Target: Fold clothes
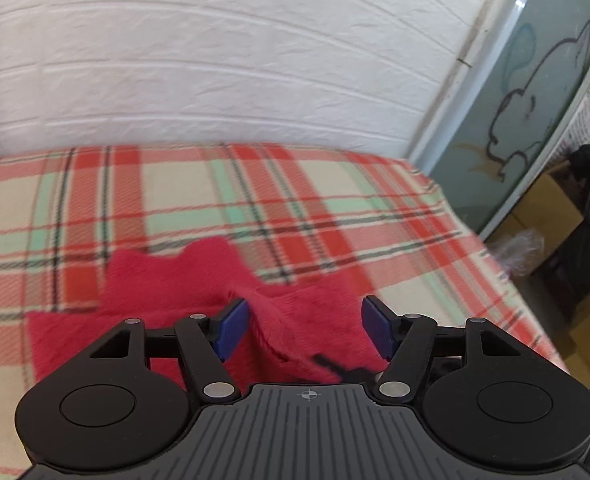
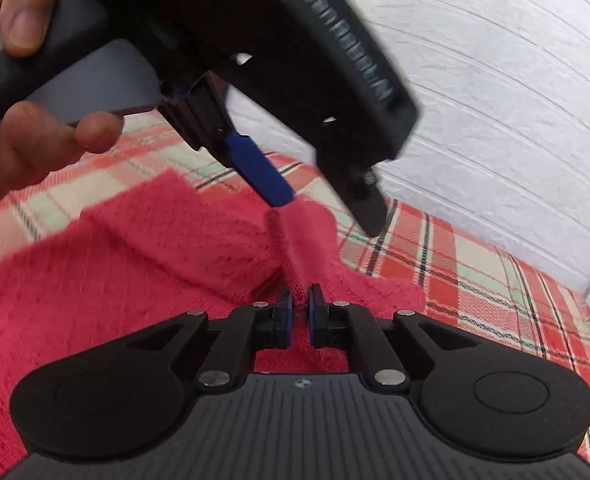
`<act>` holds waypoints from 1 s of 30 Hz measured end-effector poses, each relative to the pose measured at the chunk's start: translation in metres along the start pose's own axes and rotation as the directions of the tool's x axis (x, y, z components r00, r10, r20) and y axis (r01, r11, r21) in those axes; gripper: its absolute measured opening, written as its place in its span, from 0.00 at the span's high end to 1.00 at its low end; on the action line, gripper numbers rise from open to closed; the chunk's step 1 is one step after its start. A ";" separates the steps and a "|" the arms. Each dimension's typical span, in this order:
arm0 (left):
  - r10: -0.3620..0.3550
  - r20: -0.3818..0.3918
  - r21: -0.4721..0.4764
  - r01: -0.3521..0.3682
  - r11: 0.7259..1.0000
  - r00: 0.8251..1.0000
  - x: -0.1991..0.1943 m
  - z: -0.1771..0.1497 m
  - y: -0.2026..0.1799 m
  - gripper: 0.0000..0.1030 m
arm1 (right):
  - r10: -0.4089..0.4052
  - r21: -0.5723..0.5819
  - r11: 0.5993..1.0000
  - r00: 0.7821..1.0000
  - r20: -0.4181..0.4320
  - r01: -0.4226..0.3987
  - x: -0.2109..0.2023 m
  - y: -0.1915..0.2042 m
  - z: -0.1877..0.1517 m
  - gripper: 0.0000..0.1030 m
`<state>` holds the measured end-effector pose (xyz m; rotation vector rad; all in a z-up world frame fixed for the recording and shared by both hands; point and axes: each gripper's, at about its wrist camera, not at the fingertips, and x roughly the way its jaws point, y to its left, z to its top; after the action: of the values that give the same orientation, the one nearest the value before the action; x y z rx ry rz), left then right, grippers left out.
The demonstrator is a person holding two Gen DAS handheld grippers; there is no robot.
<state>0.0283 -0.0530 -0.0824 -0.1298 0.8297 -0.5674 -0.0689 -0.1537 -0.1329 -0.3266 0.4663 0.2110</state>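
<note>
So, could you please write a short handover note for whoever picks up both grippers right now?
Left gripper: open, held over the red knitted garment, a raised ridge of the knit between its blue pads but not pinched.
Right gripper: shut on a standing fold of that garment.
A hand holds the left gripper's handle, close above the right one.
The garment lies rumpled on the plaid blanket beside the white wall.
Done: one fold gathered and gripped by the right.
Left: probably take a second hold with the left, lay the fold over, smooth it flat.
</note>
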 end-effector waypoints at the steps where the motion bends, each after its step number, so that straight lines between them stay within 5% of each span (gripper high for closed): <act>1: -0.006 -0.012 -0.011 0.006 1.000 1.000 0.002 -0.005 0.006 0.26 | -0.002 0.000 1.000 1.000 0.001 0.002 0.000 -0.001 0.000 0.92; 12: -0.102 0.024 -0.110 0.104 0.988 0.995 0.018 -0.013 0.008 0.32 | -0.008 0.024 1.000 1.000 0.006 0.008 -0.007 -0.011 -0.002 0.89; 13: -0.099 0.025 -0.106 0.101 0.989 0.995 0.020 -0.012 0.007 0.47 | -0.010 0.025 1.000 1.000 0.007 0.010 -0.008 -0.012 -0.003 0.80; 14: -0.095 0.024 -0.100 0.097 0.990 0.995 0.023 -0.011 0.006 0.93 | -0.021 0.033 0.999 1.000 0.010 0.021 -0.011 -0.013 -0.004 0.74; 15: -0.085 0.039 -0.101 0.089 0.991 0.996 0.023 -0.011 0.006 0.97 | -0.034 0.042 0.999 0.999 0.014 0.033 -0.015 -0.014 -0.005 0.55; 16: -0.073 0.058 -0.104 0.079 0.991 0.996 0.021 -0.011 0.006 0.97 | -0.052 0.059 0.997 0.998 0.029 0.050 -0.021 -0.016 -0.007 0.44; 21: -0.070 0.160 -0.147 0.094 0.985 0.985 -0.003 -0.002 0.010 0.98 | -0.131 0.129 0.984 0.990 0.050 0.124 -0.041 -0.028 -0.015 0.36; 30: -0.066 0.256 -0.160 0.110 0.981 0.964 -0.043 0.013 0.016 0.98 | -0.175 0.104 0.979 0.984 -0.035 0.178 -0.035 -0.017 -0.014 0.53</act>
<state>0.0216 -0.0187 -0.0500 -0.3923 0.6286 -0.5493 -0.1004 -0.1782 -0.1241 -0.2646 0.4696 0.0091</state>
